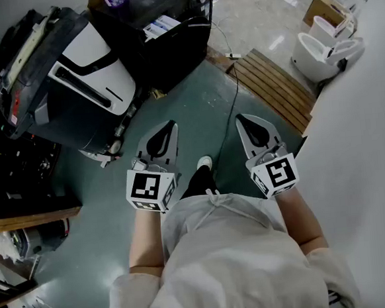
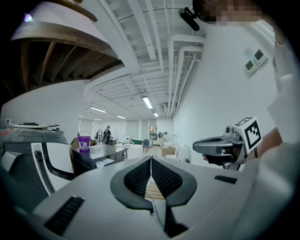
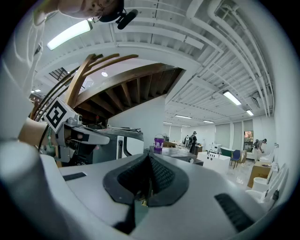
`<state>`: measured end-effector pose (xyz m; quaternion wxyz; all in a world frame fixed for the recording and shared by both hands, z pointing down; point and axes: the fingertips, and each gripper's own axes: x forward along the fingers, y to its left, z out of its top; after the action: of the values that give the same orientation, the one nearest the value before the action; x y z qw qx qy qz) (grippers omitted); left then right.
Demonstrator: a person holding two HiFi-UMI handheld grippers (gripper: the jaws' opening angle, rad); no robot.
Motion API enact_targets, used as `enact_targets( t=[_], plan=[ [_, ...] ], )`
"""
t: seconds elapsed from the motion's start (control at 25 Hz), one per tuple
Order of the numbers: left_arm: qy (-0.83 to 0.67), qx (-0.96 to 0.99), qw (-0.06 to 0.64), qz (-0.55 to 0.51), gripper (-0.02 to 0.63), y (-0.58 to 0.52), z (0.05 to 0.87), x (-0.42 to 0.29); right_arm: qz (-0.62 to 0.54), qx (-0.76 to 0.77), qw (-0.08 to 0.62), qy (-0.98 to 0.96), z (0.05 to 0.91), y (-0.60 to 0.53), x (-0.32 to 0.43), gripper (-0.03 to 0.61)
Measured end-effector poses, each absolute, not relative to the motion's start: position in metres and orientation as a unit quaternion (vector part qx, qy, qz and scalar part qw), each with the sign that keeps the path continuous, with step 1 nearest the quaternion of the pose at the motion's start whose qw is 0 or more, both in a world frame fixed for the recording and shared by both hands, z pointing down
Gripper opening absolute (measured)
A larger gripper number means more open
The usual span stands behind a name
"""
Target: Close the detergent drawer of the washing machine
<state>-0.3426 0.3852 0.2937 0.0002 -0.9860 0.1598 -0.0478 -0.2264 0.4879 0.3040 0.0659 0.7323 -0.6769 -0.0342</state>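
Note:
The washing machine (image 1: 74, 79), white with black trim, stands at the upper left of the head view, about a step ahead of me. Its detergent drawer cannot be made out. My left gripper (image 1: 170, 126) and right gripper (image 1: 243, 121) are held side by side at waist height over the green floor, apart from the machine. Both are shut with nothing between the jaws. The left gripper view shows its closed jaws (image 2: 151, 159), the machine (image 2: 42, 154) at the left and the right gripper (image 2: 220, 147) beside it. The right gripper view shows closed jaws (image 3: 149, 157) and the machine (image 3: 124, 140) beyond.
A black cabinet (image 1: 163, 33) with a purple bucket (image 2: 84, 142) on it stands behind the machine. A slatted wooden platform (image 1: 273, 84) and a cable (image 1: 230, 80) lie ahead on the right. White toilets (image 1: 323, 46) sit far right. A white wall (image 1: 372, 156) runs along the right.

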Motion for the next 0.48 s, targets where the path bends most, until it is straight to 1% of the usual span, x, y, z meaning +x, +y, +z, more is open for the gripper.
enact_targets(
  t=[0.32, 0.48],
  plan=[
    [0.156, -0.987, 0.007, -0.039, 0.021, 0.391, 0.290, -0.339, -0.036, 0.735, 0.068, -0.674, 0.304, 0.495, -0.221, 0.002],
    [0.151, -0.988, 0.009, -0.037, 0.021, 0.395, 0.288, -0.334, -0.034, 0.742, 0.058, -0.667, 0.302, 0.499, -0.217, 0.002]
  ],
)
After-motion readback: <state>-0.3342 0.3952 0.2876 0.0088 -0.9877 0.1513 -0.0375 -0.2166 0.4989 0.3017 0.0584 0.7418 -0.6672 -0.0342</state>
